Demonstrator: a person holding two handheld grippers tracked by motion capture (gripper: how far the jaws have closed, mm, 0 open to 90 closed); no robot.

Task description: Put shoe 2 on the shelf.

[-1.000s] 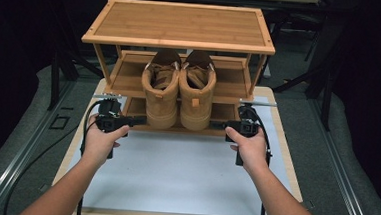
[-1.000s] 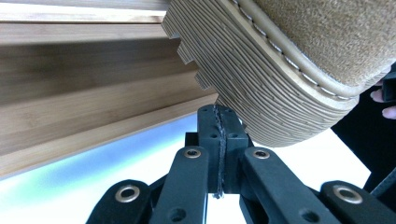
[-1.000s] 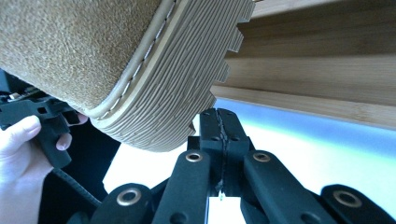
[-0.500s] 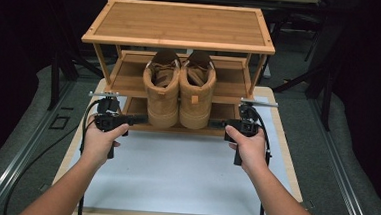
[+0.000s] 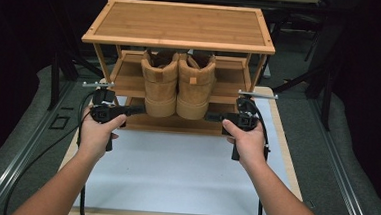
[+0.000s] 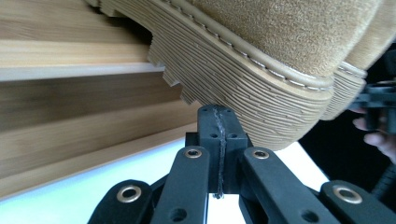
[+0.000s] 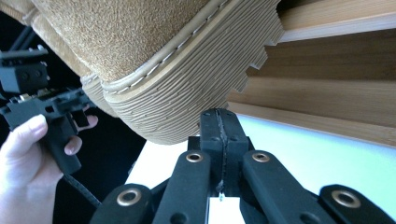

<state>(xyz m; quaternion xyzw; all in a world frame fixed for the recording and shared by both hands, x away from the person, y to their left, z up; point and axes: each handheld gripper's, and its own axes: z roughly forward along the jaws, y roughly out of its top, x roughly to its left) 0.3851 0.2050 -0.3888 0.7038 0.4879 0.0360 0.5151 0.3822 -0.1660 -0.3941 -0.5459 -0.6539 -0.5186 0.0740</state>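
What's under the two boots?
Under the boots is the rack's middle shelf. Their toes stick out past its edge, with both shut grippers below. The lowest shelf is mostly covered.

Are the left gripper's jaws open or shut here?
Shut. In its own view the left gripper's two black jaws meet along one seam, nothing between them, tips just under the boot's sole.

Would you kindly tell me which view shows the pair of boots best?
The high view: both boots stand whole, side by side on the wooden rack. The left gripper view and right gripper view give close-ups of a ridged sole and suede toe.
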